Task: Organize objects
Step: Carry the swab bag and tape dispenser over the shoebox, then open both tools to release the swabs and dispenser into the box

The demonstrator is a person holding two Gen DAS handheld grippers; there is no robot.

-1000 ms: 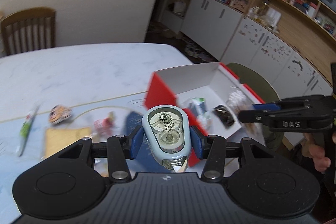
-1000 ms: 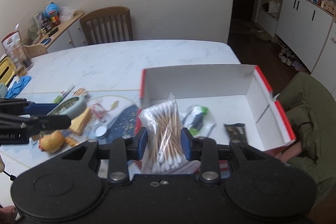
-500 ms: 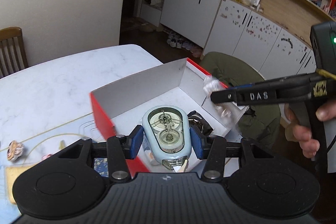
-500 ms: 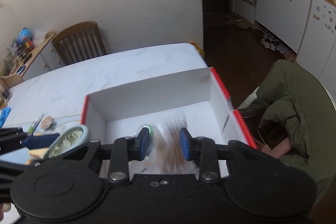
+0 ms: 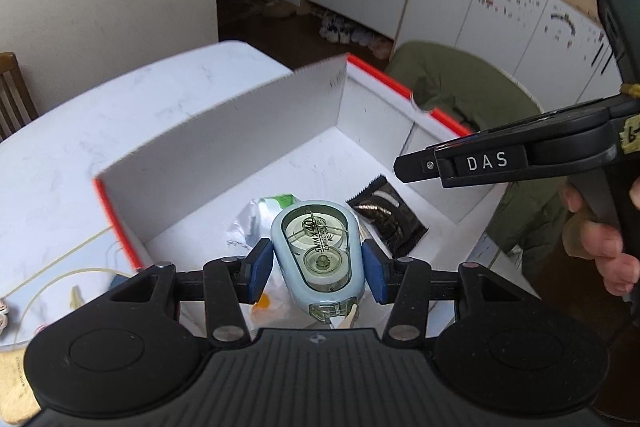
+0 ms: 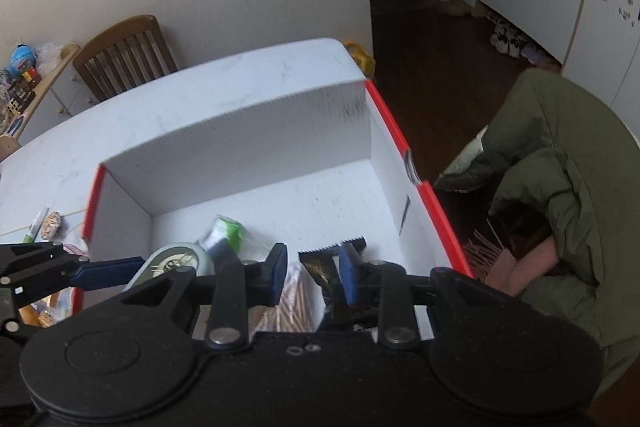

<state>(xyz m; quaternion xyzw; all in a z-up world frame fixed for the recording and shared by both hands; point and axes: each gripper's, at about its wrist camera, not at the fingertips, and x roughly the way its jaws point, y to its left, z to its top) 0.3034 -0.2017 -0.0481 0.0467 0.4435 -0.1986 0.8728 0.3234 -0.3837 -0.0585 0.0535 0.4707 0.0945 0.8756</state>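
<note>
Both grippers have moved in over the red-edged white box (image 5: 224, 131), and the bag of cotton swabs (image 6: 296, 303) that the right gripper (image 6: 313, 277) pinched a second ago has dropped out of it. The bag now lies on the box floor just below the blue pads, which stand spread apart with nothing between them.

The left gripper (image 5: 317, 269) hovers above the near part of the box. Its blue pads sit a little clear of the pale blue correction tape dispenser (image 5: 318, 255); whether they touch its sides cannot be told from the left wrist view, though the pads look wider apart than before.

Inside the box, a clear wrapper with a green and white label (image 5: 260, 215) lies beneath the dispenser. A black foil sachet (image 5: 390, 221) lies beside it, toward the right wall.

From the left wrist view, the right gripper's finger marked DAS reaches in over the right wall, held by a hand (image 5: 596, 227).

The box sits on a white marble table (image 6: 200, 99). A wooden chair (image 6: 124, 55) stands at its far side, and an olive green jacket (image 6: 568, 163) lies off the right edge.
</note>
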